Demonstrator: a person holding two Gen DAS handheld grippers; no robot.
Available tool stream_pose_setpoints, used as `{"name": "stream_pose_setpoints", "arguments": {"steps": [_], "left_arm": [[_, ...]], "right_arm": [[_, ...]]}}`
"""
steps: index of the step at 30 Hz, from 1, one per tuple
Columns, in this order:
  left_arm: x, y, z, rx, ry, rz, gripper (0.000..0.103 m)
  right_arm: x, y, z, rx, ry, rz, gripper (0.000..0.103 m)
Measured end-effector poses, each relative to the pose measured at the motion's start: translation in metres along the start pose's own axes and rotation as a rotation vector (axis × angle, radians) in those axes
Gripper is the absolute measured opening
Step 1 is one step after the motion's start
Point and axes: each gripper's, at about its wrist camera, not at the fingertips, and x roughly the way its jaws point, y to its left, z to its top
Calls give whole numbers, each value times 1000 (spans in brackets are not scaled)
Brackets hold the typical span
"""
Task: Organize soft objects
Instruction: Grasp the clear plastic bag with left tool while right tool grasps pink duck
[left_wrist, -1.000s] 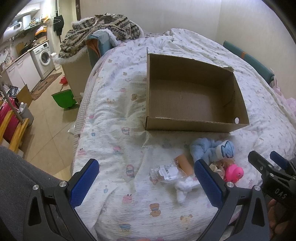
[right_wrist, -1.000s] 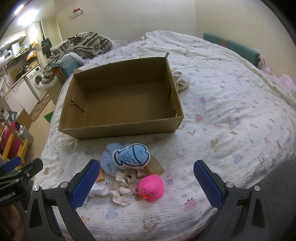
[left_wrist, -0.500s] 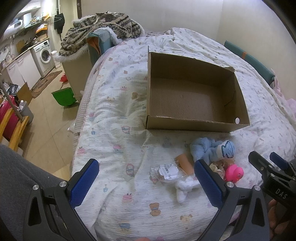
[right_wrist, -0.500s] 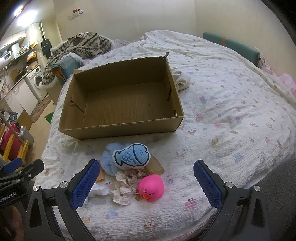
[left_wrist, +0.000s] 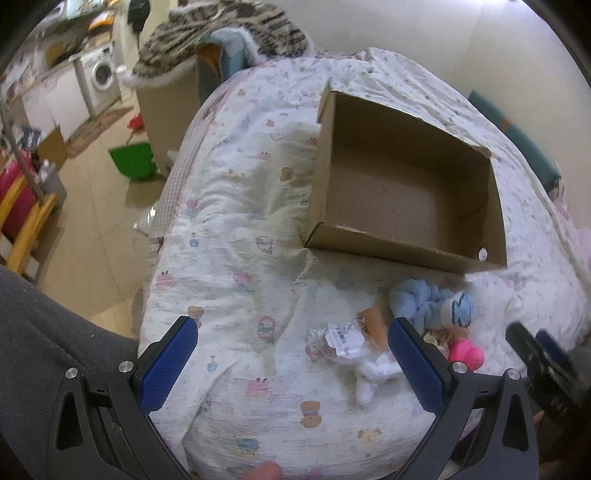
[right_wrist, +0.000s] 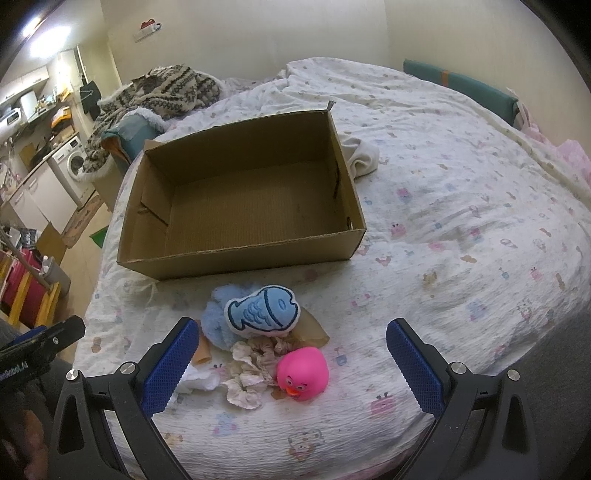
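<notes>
- Task status: not started, as judged from the layout. The cardboard box (right_wrist: 243, 206), at frame centre in the right wrist view, holds nothing; its corrugated floor is bare from wall to wall.
- Items to sort: all lie in one cluster on the bedspread (right_wrist: 461, 221), just below the near wall of the box and outside it.
- Cluster contents, right wrist view, lower centre: a blue fish plush (right_wrist: 263, 311) rests on a light blue fluffy item (right_wrist: 214, 325); below them lies a cream ruffled fabric piece (right_wrist: 248, 373); a pink rubber duck (right_wrist: 303, 373) touches that fabric on its right; a white cloth bundle (right_wrist: 197, 380) sits at the lower left, partly behind a finger.
- Additional item, left wrist view, lower centre: a clear labelled packet (left_wrist: 338, 338) lies beside a tan piece (left_wrist: 375, 325). The nature of the tan piece cannot be determined.
- Left gripper (left_wrist: 291, 365): jaws spread wide, nothing between them; it hovers above the bedspread with the cluster at its right finger.
- Right gripper (right_wrist: 288, 365): jaws spread wide, empty; the duck and the ruffled fabric lie between its fingers, below them and not in contact.
- Remaining work: every soft item awaits transfer into the box. The duck or the fish plush appears the nearest first pick for the right gripper.
</notes>
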Motion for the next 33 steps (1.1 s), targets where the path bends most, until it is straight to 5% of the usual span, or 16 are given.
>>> {"name": "stream_pose_setpoints", "arguments": {"steps": [5, 12, 17, 26, 31, 33], "left_arm": [[36, 0, 17, -56, 171, -53, 102], [102, -30, 2, -44, 389, -94, 75], [125, -36, -10, -57, 439, -120, 71], [135, -32, -19, -74, 427, -88, 36], [122, -28, -17, -49, 391, -66, 30], [116, -26, -14, -42, 369, -48, 25]], "right_arm": [[5, -14, 2, 83, 28, 15, 103], [10, -30, 2, 155, 58, 20, 103], [15, -37, 2, 193, 83, 21, 103], [46, -48, -5, 284, 243, 87, 103], [71, -41, -15, 274, 367, 125, 76], [78, -38, -18, 258, 391, 125, 57]]}}
